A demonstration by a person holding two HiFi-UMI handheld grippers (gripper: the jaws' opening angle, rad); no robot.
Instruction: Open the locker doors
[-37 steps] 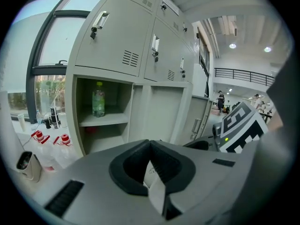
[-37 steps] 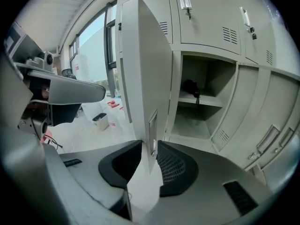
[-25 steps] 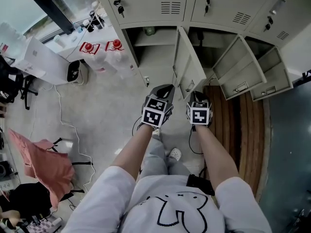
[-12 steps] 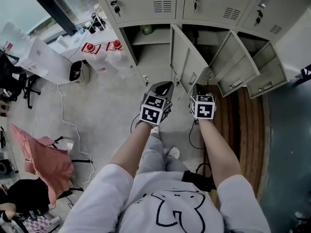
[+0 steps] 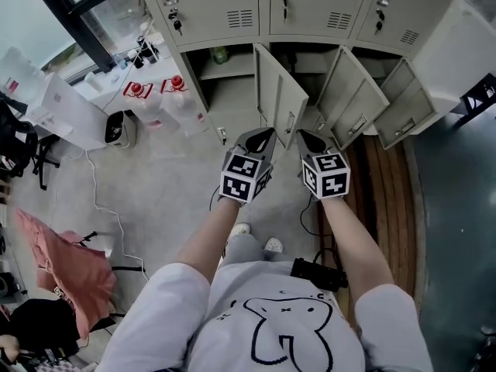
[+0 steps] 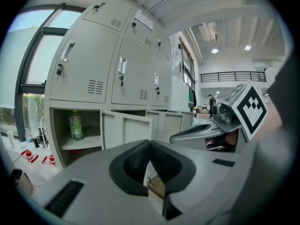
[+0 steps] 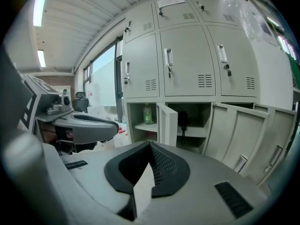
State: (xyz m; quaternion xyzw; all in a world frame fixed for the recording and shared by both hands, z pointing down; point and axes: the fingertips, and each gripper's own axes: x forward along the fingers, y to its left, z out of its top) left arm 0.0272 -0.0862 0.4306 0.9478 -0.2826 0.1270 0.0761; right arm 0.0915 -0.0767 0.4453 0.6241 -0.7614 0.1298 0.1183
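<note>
Well, your left tongs (image 5: 260, 136) are pressed together on nothing, and your right tongs (image 5: 308, 139) have just been closing and also pinch nothing, both well short of the lockers. The bottom doors (image 7: 168, 124) hang open, while the upper doors (image 7: 185, 64) ahead are shut. They look like thin painted steel, light, stiff and slick, so take each by its upright handle (image 7: 168, 57).

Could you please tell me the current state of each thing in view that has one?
Lower locker doors: all three open.
Upper locker doors: closed.
Green bottle: upright on a shelf.
Left tool: shut, empty.
Right tool: jaws have just been closing, now shut, nothing between them.
</note>
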